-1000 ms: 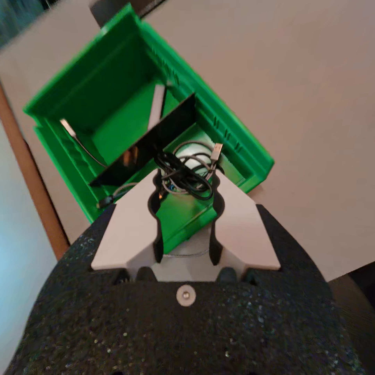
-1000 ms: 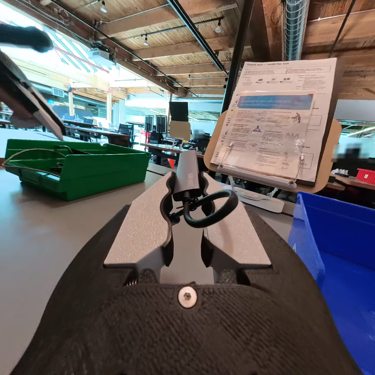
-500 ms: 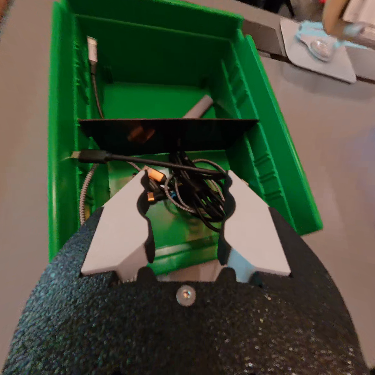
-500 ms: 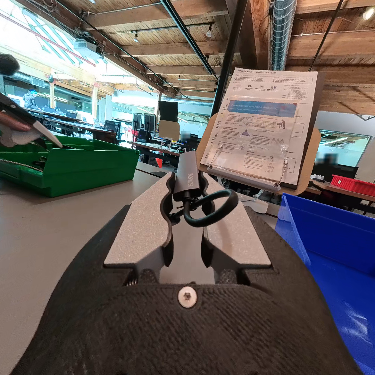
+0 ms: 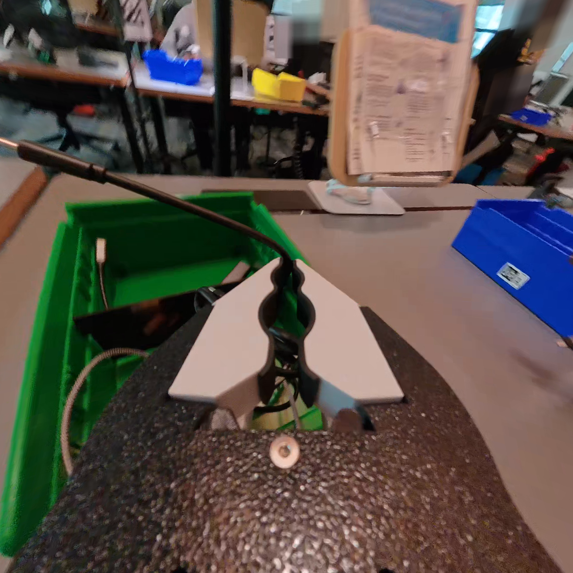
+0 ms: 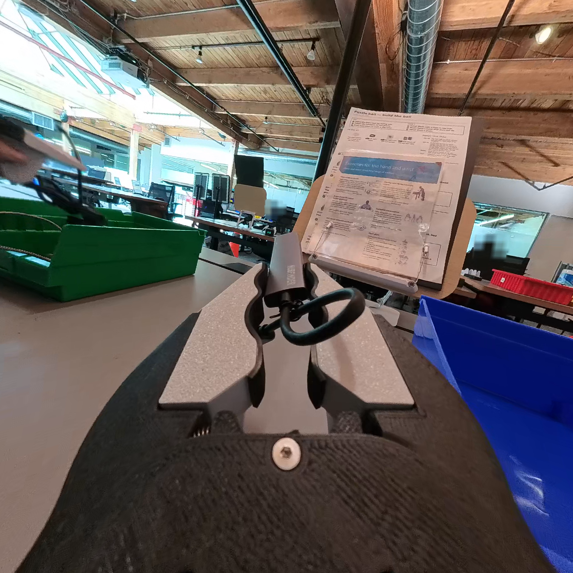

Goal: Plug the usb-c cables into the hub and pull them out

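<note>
My left gripper (image 5: 286, 269) is shut on a black usb-c cable (image 5: 186, 207), lifted above the green bin (image 5: 46, 310). The cable arcs up and left to its plug (image 5: 52, 157); the rest hangs in a tangle between the fingers. A braided cable (image 5: 81, 378) and a white-tipped cable (image 5: 100, 248) stay in the bin. My right gripper (image 6: 286, 273) is shut on a dark grey hub (image 6: 286, 269), held above the table with its short black cord (image 6: 322, 319) looped over the fingers. The left gripper with dangling cables (image 6: 62, 192) shows at far left in the right wrist view.
A blue bin (image 5: 521, 257) stands on the right of the grey table (image 5: 387, 279); it also shows in the right wrist view (image 6: 496, 372). A paper stand (image 6: 387, 201) is at the table's back edge. A black divider (image 5: 136, 319) crosses the green bin (image 6: 102, 248). Tip to tip, the grippers are about 35 cm apart.
My left gripper closed on the black cable in the bin, lifted it out and tilted up toward the room. My right gripper kept hold of the hub and shifted slightly.
</note>
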Available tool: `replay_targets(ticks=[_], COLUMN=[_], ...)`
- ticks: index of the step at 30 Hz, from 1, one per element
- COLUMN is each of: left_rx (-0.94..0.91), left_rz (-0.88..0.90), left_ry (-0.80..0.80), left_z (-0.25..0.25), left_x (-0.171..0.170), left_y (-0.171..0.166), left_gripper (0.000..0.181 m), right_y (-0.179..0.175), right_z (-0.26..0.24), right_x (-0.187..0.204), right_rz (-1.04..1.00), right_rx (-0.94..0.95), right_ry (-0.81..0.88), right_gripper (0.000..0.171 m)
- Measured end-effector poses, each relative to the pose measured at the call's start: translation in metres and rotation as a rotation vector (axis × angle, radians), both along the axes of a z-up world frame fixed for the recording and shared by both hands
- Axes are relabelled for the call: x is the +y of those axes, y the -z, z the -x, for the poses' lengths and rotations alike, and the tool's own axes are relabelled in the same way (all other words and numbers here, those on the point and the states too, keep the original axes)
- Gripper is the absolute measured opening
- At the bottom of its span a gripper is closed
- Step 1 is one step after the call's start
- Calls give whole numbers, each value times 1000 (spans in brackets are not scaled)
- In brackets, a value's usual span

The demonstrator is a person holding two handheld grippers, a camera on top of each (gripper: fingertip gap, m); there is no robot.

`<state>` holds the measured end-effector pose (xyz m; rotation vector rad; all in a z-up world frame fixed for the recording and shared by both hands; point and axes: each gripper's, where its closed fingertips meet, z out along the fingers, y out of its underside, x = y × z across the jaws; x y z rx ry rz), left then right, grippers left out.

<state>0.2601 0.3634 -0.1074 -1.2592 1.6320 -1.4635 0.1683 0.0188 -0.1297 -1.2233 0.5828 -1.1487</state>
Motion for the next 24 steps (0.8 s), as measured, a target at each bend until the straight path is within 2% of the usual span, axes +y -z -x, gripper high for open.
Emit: replay_targets(ticks=[2, 4, 6, 7, 10, 14, 16, 18, 20, 22, 24], left_rx=[-108, -204, -258, -236, -34, 330, 520, 604, 597, 589, 587], left_rz=[-63, -97, -120, -132, -143, -156, -173, -167, -166, -223, -294], left_ry=[91, 251, 511, 669, 1096, 1372, 1415, 1415, 1304, 1112, 947], left_z=[15, 36, 66, 83, 129, 147, 150, 147, 127, 99, 76], left_x=[-18, -47, -88, -110, -158, -193, -199, -203, -206, -199, -188], left_y=[-36, -71, -91, -90, -58, 19, 56, 75, 84, 93, 99], left_gripper=[2, 2, 2, 2, 2, 2, 2, 3, 6, 9, 19], right_y=[-1, -2, -4, -5, -7, -8, -8, -9, -9, -8, -8], right_z=[0, -1, -2, -2, -2, 0, 1, 2, 2, 1, 1], right_x=[-4, -10, -17, -22, -33, -40, -42, -43, -43, -41, -40], right_rz=[-18, -31, -57, -80, -127, -141, -151, -153, -154, -144, -133], right_rx=[-2, -8, -12, -11, -12, -21, -19, -20, -19, -18, -20], right_ry=[9, 33, 60, 69, 90, 111, 104, 106, 104, 101, 101], right_gripper=[23, 23, 23, 23, 23, 23, 23, 23, 23, 23, 23])
